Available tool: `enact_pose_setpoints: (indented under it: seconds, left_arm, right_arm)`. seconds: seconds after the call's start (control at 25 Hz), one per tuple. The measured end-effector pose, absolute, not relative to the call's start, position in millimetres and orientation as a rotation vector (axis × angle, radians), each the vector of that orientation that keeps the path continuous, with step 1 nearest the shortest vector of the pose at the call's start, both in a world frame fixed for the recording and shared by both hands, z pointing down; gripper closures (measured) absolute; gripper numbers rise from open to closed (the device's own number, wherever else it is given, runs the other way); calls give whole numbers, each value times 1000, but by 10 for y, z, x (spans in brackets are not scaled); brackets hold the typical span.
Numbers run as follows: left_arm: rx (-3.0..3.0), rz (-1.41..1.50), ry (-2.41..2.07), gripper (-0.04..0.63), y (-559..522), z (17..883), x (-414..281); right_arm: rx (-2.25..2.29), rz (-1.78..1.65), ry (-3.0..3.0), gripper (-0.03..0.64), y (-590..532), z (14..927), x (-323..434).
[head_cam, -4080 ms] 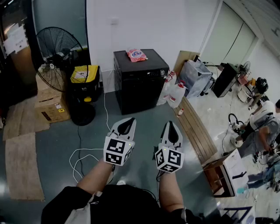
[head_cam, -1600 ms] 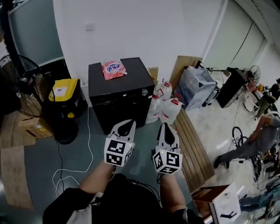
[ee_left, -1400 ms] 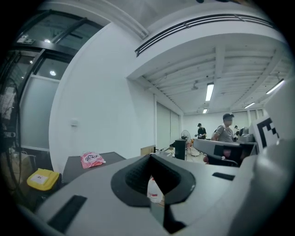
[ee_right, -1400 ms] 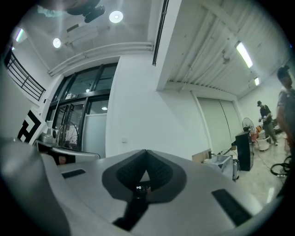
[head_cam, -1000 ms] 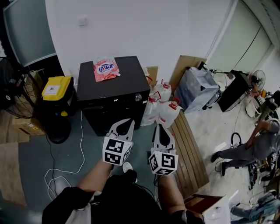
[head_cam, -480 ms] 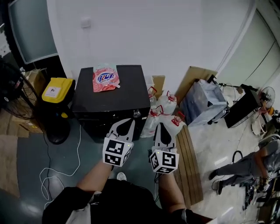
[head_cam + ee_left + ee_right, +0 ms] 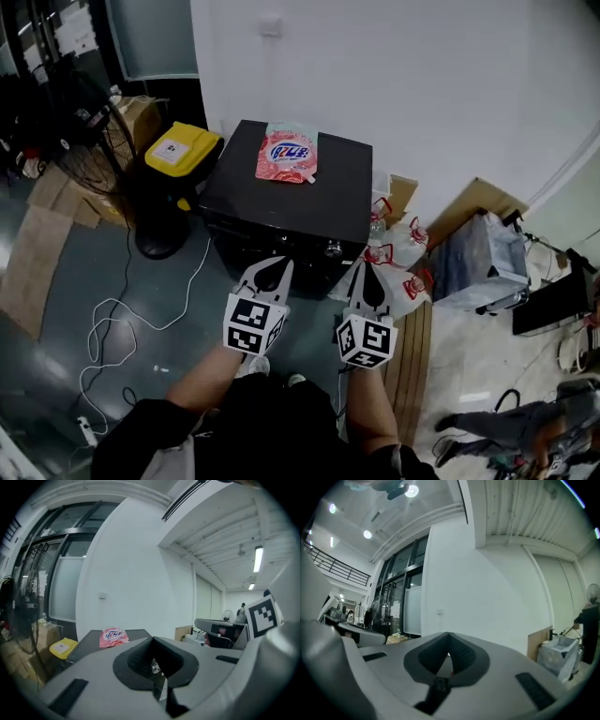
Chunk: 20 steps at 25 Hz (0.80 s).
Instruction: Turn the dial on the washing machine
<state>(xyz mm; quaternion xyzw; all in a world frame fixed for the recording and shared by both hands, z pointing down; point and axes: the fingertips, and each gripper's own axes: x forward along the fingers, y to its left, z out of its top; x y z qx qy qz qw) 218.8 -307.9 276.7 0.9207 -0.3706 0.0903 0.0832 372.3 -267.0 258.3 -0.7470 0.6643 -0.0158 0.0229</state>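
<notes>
Head view: left gripper [image 7: 277,264] and right gripper [image 7: 367,266], fingers clenched on nothing; washing machine [image 7: 291,202] dial [image 7: 332,248] just ahead, between both tips; risk judged: shut fingers would butt the dial rather than straddle it.

The washing machine [image 7: 291,202] is black with a shiny silver dial [image 7: 333,248]. The bag [image 7: 287,157] on top of it is pink with blue print. The bin [image 7: 178,150] to its left has a yellow lid. The left gripper [image 7: 274,265] and right gripper [image 7: 367,267] are white, with black-and-white squares.
</notes>
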Motion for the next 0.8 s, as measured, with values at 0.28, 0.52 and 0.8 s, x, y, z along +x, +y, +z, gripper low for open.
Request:
enact_pose_setpoints:
  seconds: [0.28, 0.52, 0.8]
  left_arm:
    - [2613, 281, -1303, 589, -2822, 3051, 2066]
    - [2579, 266, -1363, 589, -2817, 3456, 2087]
    - [2599, 239, -1328, 589, -2954, 4326, 2092]
  right_arm:
    - [-2199, -36, 2242, 561, -2687, 2870, 3778]
    - [-2216, -6, 2380, 501, -2867, 3472, 3789]
    - [-2333, 75, 2448, 437, -3198, 4525, 3825]
